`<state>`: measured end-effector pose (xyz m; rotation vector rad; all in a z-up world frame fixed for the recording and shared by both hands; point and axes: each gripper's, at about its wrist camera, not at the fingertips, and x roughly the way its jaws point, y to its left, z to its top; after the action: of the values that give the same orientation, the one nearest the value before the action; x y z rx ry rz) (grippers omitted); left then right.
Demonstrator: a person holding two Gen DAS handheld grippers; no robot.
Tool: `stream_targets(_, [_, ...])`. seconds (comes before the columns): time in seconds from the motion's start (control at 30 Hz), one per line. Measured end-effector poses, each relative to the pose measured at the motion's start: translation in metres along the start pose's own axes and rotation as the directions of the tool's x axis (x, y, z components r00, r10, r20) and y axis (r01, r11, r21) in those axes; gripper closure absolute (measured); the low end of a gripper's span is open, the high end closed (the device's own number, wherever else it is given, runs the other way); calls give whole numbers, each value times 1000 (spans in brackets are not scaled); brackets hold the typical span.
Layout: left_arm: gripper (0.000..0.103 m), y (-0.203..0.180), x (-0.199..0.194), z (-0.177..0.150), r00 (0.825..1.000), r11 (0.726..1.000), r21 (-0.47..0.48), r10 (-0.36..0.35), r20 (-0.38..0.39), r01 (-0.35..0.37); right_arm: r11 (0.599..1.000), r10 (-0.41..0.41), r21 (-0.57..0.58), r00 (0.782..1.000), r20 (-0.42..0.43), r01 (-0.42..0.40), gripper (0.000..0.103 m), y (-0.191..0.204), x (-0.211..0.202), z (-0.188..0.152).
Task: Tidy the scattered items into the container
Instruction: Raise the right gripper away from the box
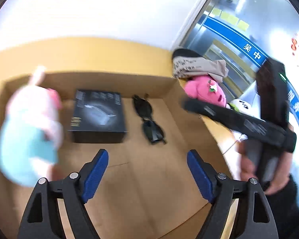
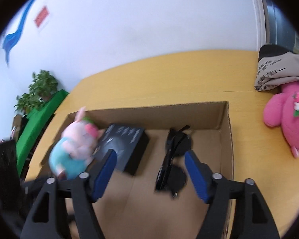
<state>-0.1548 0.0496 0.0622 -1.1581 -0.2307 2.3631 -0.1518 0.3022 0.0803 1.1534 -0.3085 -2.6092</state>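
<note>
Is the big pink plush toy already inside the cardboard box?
No, the pink plush toy lies on the yellow table to the right of the cardboard box.

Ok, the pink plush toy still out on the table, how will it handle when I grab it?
The pink plush toy looks soft and stuffed, so it will probably squash between the pads and feel light. Its limbs lie splayed, so they may flop and dangle. Lying flat on the table, it seems unlikely to roll.
</note>
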Motion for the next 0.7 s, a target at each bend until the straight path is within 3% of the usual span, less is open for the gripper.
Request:
stream_targets(0.1, [7,22,-36,-27,997,997,4,71,38,-71,999,14,-35,1000,4,-14,28,19,-30,-45])
stream_targets(0.17, [7,40,-50,-45,993,993,-7,115,39,-115,998,-1,-60,1000,-3,0,28,29,-43,-80])
stream_targets(0.37, [7,80,-68,-112,982,979,-86,184,-32,-186,985,-123,-129,992,-26,119,28,38,-56,-147])
stream_targets(0.47, [7,88,-67,-137,977,973,-101,202,-74,-209,964,-224,-153,974,-26,217,28,35,-52,-160])
stream_targets(0.7, [8,73,-73,-156,980,976,-102,185,-77,-192,975,-209,-79,978,-17,207,29,9,-58,-158])
